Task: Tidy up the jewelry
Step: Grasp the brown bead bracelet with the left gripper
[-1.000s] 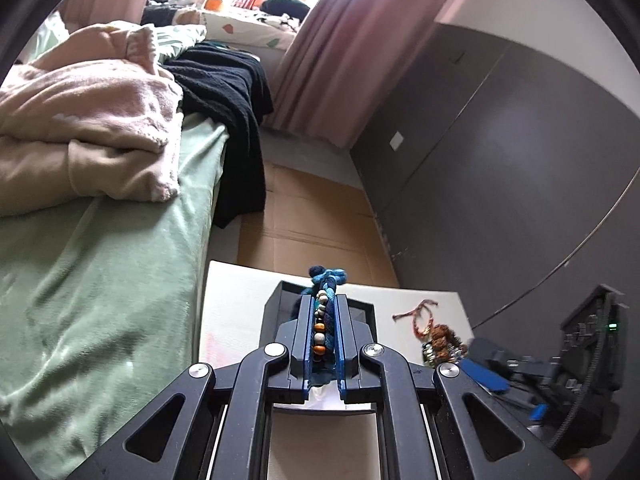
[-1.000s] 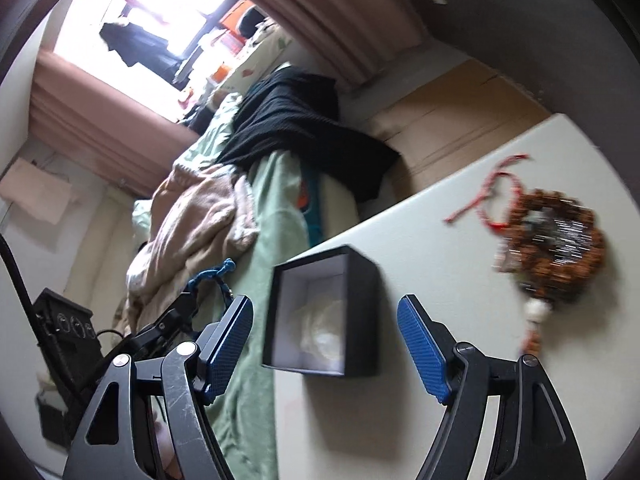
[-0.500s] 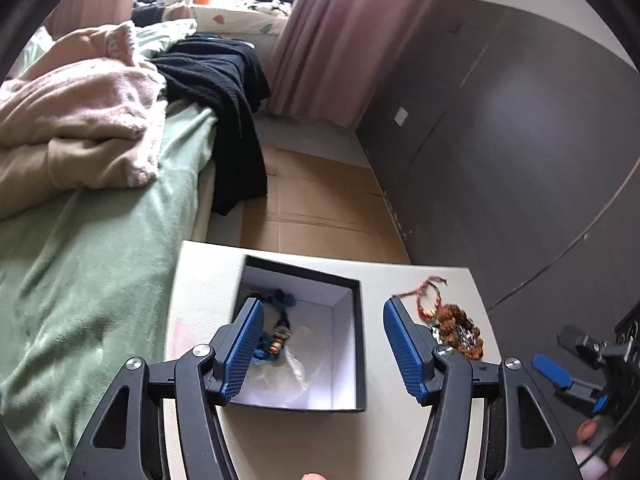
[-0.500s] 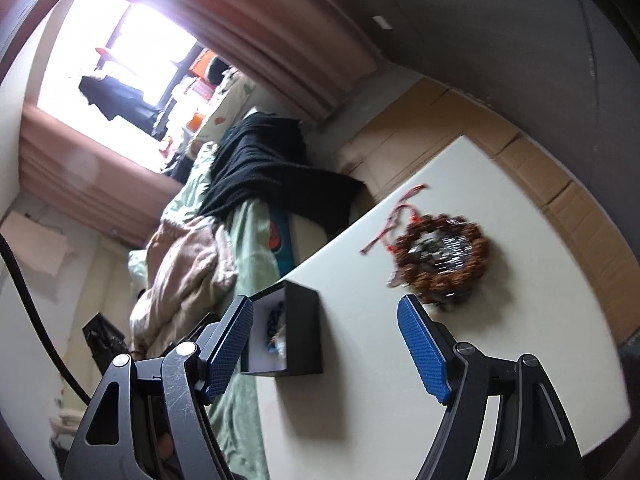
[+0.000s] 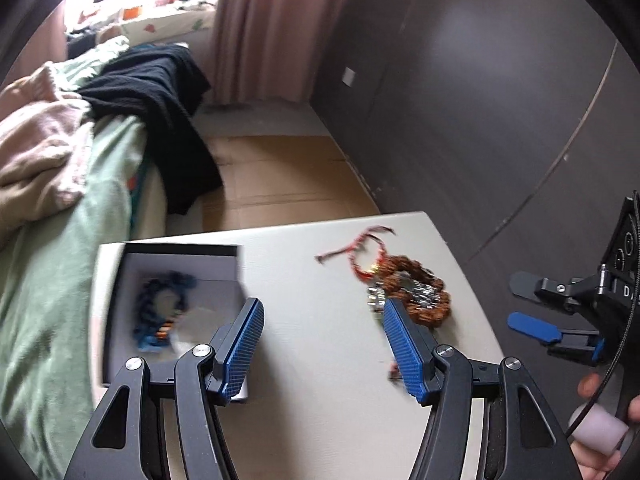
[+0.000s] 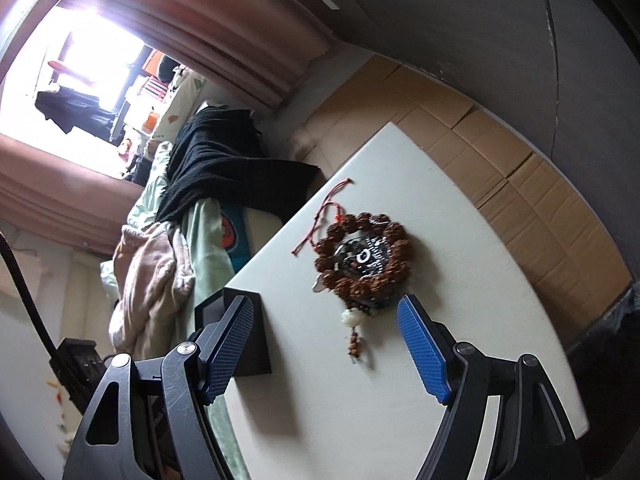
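Left wrist: box [image 5: 112,264] at table [image 5: 320,420] edge

A black garment [image 5: 160,120] is draping over the green-sheeted bed [image 5: 48,300] beside a pink blanket [image 5: 36,152], while flattened cardboard [image 5: 280,184] is covering the floor.

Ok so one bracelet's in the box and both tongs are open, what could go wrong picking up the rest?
1. The brown bead bracelet, red cord bracelet and a dark metallic piece lie piled together, so the right tongs may drag up more than one.
2. The black box sits at the table's edge by the bed; a nudge from the left tongs could tip it off.
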Demonstrator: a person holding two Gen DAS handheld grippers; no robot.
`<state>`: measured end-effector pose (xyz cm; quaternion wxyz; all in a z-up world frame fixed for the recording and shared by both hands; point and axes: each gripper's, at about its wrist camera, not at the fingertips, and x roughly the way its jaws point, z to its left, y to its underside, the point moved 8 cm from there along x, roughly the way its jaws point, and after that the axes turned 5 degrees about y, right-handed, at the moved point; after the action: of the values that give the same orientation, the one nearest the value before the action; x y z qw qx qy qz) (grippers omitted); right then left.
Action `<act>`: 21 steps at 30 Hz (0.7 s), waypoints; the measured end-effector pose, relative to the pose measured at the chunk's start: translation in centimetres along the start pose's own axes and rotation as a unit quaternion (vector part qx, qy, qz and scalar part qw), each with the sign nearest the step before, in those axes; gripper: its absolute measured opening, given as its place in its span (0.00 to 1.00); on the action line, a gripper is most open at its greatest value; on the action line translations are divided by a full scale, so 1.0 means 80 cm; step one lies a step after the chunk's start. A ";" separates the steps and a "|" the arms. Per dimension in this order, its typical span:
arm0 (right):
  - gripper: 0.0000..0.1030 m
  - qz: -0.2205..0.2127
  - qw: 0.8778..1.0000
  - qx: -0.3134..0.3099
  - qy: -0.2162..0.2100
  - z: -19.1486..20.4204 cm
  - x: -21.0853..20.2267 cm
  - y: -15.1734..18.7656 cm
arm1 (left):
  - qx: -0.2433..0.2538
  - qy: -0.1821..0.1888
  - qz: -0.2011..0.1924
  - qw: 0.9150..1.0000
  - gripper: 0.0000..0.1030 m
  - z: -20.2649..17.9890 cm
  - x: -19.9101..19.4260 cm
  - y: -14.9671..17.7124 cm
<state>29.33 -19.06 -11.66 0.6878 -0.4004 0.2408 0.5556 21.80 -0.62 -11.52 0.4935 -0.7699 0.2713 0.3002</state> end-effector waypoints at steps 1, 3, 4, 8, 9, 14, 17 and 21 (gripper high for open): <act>0.73 0.002 1.000 0.005 0.002 -0.005 0.000 -0.001 | -0.003 0.004 0.003 1.000 0.61 -0.004 0.004 -0.001; 0.73 0.006 1.000 0.013 0.003 -0.012 0.000 -0.005 | -0.005 0.007 0.007 1.000 0.61 -0.016 0.012 -0.005; 0.73 0.007 1.000 0.017 0.003 -0.017 0.000 -0.006 | -0.002 0.005 0.007 1.000 0.59 -0.021 0.015 -0.007; 0.73 0.007 1.000 0.028 0.008 -0.033 -0.005 -0.014 | -0.002 0.010 0.028 1.000 0.45 -0.042 0.038 -0.017; 0.73 0.008 0.999 0.030 0.007 -0.037 -0.006 -0.016 | -0.007 0.013 0.033 0.999 0.43 -0.045 0.044 -0.018; 0.73 0.008 0.999 0.051 0.007 -0.057 -0.007 -0.025 | -0.009 0.010 0.054 0.998 0.40 -0.062 0.077 -0.022; 0.72 0.010 0.998 0.058 0.011 -0.067 -0.004 -0.031 | -0.014 0.004 0.068 0.998 0.38 -0.065 0.095 -0.020; 0.71 0.015 0.998 0.064 0.005 -0.074 -0.003 -0.037 | -0.010 -0.016 0.082 0.996 0.37 -0.068 0.117 -0.019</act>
<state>32.79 -24.20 -13.99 0.7024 -0.3545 0.2852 0.5474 30.21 -6.19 -15.66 0.4636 -0.7450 0.3224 0.3550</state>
